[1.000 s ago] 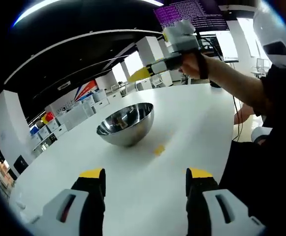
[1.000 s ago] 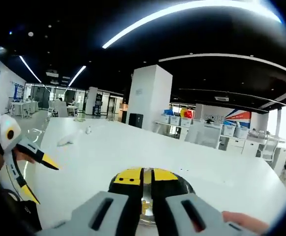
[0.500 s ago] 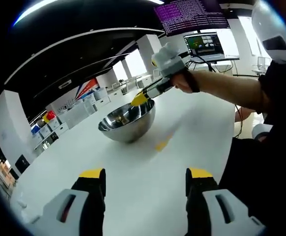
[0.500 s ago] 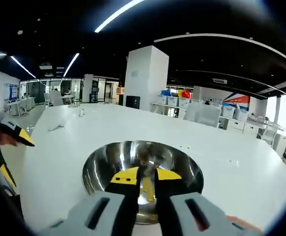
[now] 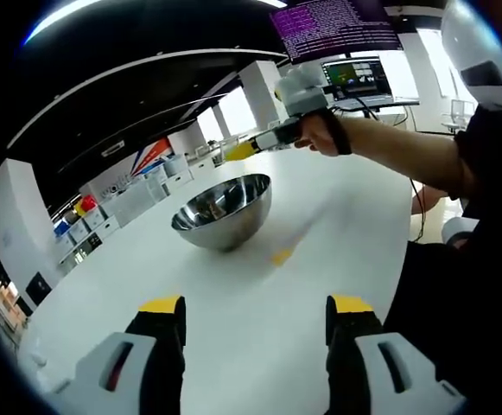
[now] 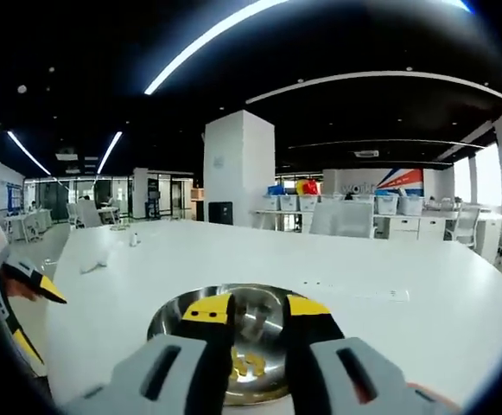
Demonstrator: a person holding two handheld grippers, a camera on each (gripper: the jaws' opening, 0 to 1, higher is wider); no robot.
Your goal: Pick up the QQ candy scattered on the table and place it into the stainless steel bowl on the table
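The stainless steel bowl [image 5: 222, 212] stands on the white table [image 5: 346, 216]. One yellow QQ candy [image 5: 280, 256] lies on the table just right of the bowl. My left gripper [image 5: 256, 307] is open and empty, low over the table, well short of both. My right gripper [image 5: 240, 152] hangs in a person's hand above the bowl's far rim. In the right gripper view, my right gripper [image 6: 257, 308] is open over the bowl [image 6: 171, 313], and yellow candy [image 6: 246, 367] lies inside the bowl between the jaws. The left gripper [image 6: 22, 290] shows at the left edge.
The person's arm [image 5: 397, 151] reaches across the table from the right, with the body at the right edge. Monitors [image 5: 354, 76] stand behind the table. A white pillar [image 6: 238, 169] and shelves with bins [image 6: 302, 194] lie beyond. Small items [image 6: 95, 264] sit far off on the table.
My right gripper dipped to the bowl, opened and let its yellow candy fall inside, then rose a little. The left gripper and the candy on the table stayed put.
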